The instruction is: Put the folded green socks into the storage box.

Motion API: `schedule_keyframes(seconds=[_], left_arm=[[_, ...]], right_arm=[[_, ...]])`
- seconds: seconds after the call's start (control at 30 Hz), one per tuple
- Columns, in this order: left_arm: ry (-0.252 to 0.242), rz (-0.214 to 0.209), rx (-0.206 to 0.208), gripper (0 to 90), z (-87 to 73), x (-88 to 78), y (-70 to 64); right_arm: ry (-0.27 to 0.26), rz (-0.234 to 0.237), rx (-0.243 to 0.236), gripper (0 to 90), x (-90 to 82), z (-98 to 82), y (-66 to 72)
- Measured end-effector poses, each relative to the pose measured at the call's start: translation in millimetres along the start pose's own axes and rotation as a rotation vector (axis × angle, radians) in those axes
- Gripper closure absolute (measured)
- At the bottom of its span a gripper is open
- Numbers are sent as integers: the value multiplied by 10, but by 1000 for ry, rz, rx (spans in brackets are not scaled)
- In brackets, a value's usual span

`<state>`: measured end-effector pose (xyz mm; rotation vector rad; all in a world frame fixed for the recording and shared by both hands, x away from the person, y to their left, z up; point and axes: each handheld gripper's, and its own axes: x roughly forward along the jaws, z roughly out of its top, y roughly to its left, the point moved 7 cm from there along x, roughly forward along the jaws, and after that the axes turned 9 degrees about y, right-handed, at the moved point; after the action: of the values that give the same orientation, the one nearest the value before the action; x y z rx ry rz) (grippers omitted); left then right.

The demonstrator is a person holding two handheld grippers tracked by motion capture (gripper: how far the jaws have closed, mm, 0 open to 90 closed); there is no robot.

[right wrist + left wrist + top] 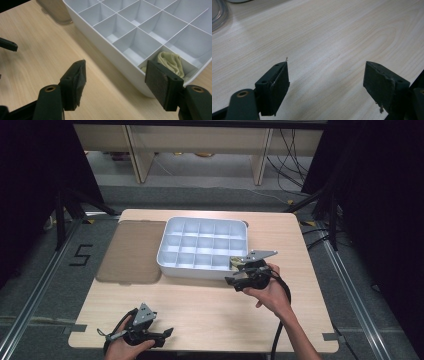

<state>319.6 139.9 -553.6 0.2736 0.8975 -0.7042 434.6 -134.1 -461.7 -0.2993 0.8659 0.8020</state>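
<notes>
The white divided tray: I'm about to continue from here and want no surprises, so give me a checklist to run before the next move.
1. Yellowish cloth sits inside the near corner compartment of the white divided tray: ok.
2. Right gripper open, nothing between its fingers: ok.
3. Left gripper open over bare table: ok.
4. Other compartments empty: ok where visible.
5. Brown lid lies flat left of the tray: ok.
6. Cloth fully below the rim: cannot tell.

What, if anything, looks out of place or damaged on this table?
Little stands out. The white divided tray sits slightly turned on the table, its brown lid flat beside it. A crumpled yellowish cloth sits in the near corner compartment. The left hand-held gripper has frayed pad edges.
</notes>
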Motion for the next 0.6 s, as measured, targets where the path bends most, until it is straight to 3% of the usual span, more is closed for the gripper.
schedule_keyframes(seconds=[0.17,0.23,0.3,0.33,0.37,0.6], left_arm=[[-15,-3,-4,202,12,3,3],[0,3,14,202,6,-15,12],[-32,-9,-39,202,27,10,-29],[-19,0,-20,202,18,7,-12],[-16,3,-16,202,17,6,-9],[-16,3,-16,202,16,5,-12]], right_arm=[[-13,3,-2,337,-6,-59,57],[-11,2,-11,332,-12,-82,73],[-13,7,-11,325,-15,-101,99],[-10,15,1,321,-20,-108,117],[-19,18,-21,318,-9,-105,116],[-27,13,1,259,15,-190,177]])
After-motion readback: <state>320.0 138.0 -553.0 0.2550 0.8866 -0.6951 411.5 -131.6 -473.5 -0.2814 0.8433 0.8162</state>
